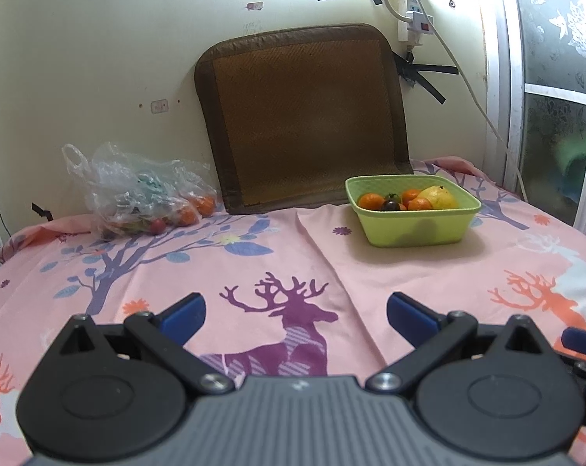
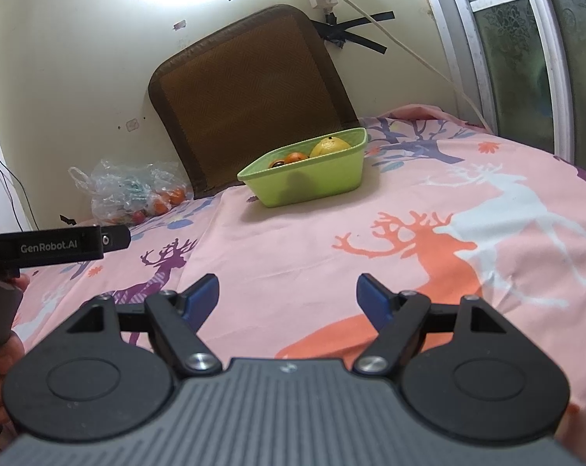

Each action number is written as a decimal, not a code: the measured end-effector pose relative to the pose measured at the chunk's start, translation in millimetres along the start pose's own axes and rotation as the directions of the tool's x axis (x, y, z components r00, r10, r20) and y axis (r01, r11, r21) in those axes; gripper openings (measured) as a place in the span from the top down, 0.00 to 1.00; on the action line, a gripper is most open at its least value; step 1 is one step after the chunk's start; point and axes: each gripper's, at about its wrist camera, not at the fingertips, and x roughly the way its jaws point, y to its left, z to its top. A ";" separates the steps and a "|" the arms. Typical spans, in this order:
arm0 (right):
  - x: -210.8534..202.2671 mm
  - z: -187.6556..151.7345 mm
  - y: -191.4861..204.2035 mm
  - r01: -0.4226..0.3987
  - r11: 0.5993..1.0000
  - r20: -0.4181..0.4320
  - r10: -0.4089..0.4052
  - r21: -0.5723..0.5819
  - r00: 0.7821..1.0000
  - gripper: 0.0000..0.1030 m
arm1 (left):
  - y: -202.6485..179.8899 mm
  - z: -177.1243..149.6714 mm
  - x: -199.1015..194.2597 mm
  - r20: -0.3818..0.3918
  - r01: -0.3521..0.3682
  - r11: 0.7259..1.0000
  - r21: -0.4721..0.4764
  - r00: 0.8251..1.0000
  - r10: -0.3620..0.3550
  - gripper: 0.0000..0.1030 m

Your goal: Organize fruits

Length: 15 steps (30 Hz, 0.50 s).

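A light green square plastic basket (image 1: 411, 229) sits upright on the bed, ahead and slightly right of the left tool (image 1: 295, 316). It holds several orange tangerines (image 1: 370, 201), a dark round fruit (image 1: 391, 205) and a large yellow fruit (image 1: 440, 196). Far ahead to that tool's left, a crumpled clear plastic bag (image 1: 137, 190) lies slumped, holding more tangerines (image 1: 205, 206).

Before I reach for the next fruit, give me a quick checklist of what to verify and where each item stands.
1. Left tool open and empty: ok.
2. Right tool open and empty: ok.
3. Green basket upright on the bedsheet, with room left: ok.
4. Fruit left outside the basket: not ok, oranges still lie with the plastic bag.
5. Path to the bag unobstructed: ok.
6. Whether those oranges are inside the bag or loose: cannot tell.
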 end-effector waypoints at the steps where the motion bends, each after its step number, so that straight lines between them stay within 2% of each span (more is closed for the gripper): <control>1: -0.1 0.0 0.1 0.000 1.000 0.000 0.000 0.000 1.000 0.23 | 0.3 0.1 -0.3 0.002 -0.005 1.000 0.001 1.000 0.005 0.00; 5: -0.2 0.2 0.1 0.000 1.000 0.001 0.000 0.000 1.000 0.23 | -1.3 0.5 -3.4 0.027 -0.039 0.999 0.025 0.999 0.038 0.00; 15: -0.2 0.0 0.3 0.001 1.000 0.001 -0.001 0.000 1.000 0.23 | -8.2 -0.5 -10.5 0.066 -0.058 0.995 0.078 0.996 0.053 0.00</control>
